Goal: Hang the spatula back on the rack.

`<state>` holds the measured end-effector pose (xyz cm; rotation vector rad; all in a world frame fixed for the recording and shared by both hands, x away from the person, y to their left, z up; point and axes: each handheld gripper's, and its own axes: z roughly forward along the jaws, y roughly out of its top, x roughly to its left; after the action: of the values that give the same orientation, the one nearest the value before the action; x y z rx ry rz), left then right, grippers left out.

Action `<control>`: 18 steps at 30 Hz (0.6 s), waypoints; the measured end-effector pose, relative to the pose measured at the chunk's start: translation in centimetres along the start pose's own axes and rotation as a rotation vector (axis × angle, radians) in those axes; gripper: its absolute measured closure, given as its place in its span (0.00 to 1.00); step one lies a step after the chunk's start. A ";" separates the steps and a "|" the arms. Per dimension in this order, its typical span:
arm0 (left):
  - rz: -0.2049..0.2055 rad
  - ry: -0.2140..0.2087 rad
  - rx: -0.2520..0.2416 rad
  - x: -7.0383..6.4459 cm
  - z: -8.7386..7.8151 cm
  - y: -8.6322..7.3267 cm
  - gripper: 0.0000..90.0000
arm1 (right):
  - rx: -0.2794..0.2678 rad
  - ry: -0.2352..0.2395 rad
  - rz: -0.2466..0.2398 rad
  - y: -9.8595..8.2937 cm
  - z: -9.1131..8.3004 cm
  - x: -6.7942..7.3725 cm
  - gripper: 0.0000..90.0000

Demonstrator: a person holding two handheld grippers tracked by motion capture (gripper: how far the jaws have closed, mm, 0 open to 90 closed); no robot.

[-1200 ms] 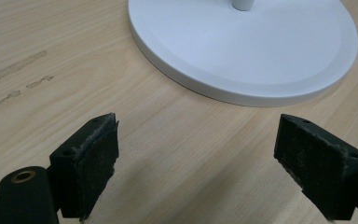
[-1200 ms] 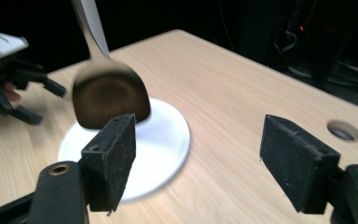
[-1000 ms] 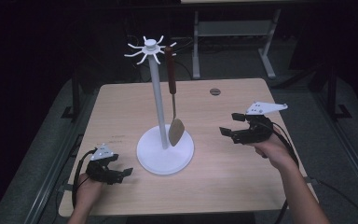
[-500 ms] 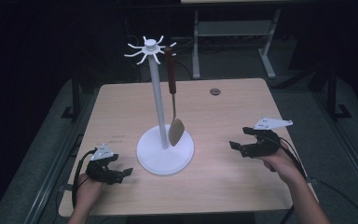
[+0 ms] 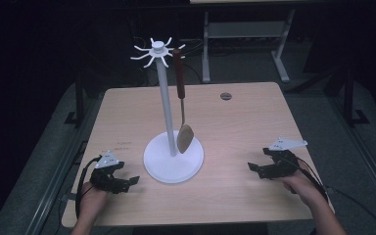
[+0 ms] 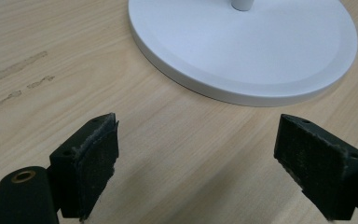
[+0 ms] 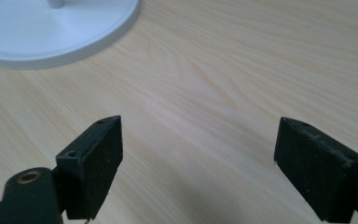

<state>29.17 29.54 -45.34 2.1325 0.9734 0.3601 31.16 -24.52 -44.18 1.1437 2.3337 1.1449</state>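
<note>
A white stand with a round base and hook arms at its top rises from the middle of the wooden table. From one hook hangs a spatula with a dark red handle and a wooden blade just above the base. My left gripper rests open at the front left, near the base; its jaws stand wide apart with bare wood between them. My right gripper rests open at the front right, and the base lies beyond its empty jaws.
A small dark round cap sits flush in the tabletop at the back right. Behind the table stands a metal frame on the dark floor. Cables trail from both grippers toward the table's front edge.
My right gripper has come down and back toward the front right edge of the table. The left gripper, the stand and the spatula have stayed put.
</note>
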 end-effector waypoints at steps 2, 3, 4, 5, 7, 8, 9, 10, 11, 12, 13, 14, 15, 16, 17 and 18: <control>-0.001 0.000 0.000 0.0 0.0 0.0 0.15 | 0.006 -0.006 0.010 -0.5 -0.1 -0.2 0.17; 0.008 0.000 0.003 0.0 0.0 0.0 0.15 | 0.017 -0.019 0.014 -0.9 -0.1 -0.5 0.17; 0.008 0.000 0.003 0.0 0.0 0.0 0.15 | 0.017 -0.019 0.014 -0.9 -0.1 -0.5 0.17; 0.009 0.000 0.004 0.0 0.0 0.0 0.15 | 0.021 -0.024 0.014 -1.0 0.0 -0.6 0.17; -0.002 0.000 -0.003 0.0 0.0 0.0 0.15 | 0.038 -0.041 0.019 -1.5 0.1 -1.0 0.17; 0.003 0.001 0.003 0.0 0.0 0.0 0.15 | 0.038 -0.045 0.023 -1.6 0.2 -1.1 0.17; 0.003 0.001 0.003 0.0 0.0 0.0 0.15 | 0.038 -0.045 0.023 -1.6 0.2 -1.1 0.17; 0.001 0.001 0.002 0.0 0.0 0.0 0.15 | 0.041 -0.048 0.023 -1.7 0.2 -1.2 0.17; 0.002 0.003 0.002 0.1 0.0 0.0 0.15 | 0.041 -0.048 0.027 -1.9 0.2 -1.4 0.17; 0.003 0.003 0.004 0.1 0.0 0.0 0.15 | 0.046 -0.049 0.028 -1.9 0.2 -1.5 0.17; 0.003 0.003 0.004 0.1 0.0 0.0 0.15 | 0.046 -0.049 0.028 -1.9 0.2 -1.5 0.17; 0.006 0.003 0.007 0.1 0.0 0.0 0.15 | 0.046 -0.047 0.026 -2.0 0.2 -1.6 0.17; 0.008 0.004 0.008 0.1 0.0 0.0 0.15 | 0.050 -0.048 0.033 -2.1 0.2 -1.7 0.17; 0.010 0.005 0.010 0.1 0.0 0.0 0.15 | 0.050 -0.048 0.033 -2.1 0.2 -1.7 0.17; 0.011 0.006 0.012 0.1 0.0 0.0 0.15 | 0.049 -0.049 0.035 -2.1 0.3 -1.8 0.17; 0.012 0.006 0.013 0.1 0.0 0.0 0.15 | 0.049 -0.049 0.034 -2.2 0.3 -1.9 0.17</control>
<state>29.25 29.62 -45.37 2.1507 0.9691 0.3673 31.37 -26.60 -46.15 1.2192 2.3256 1.0645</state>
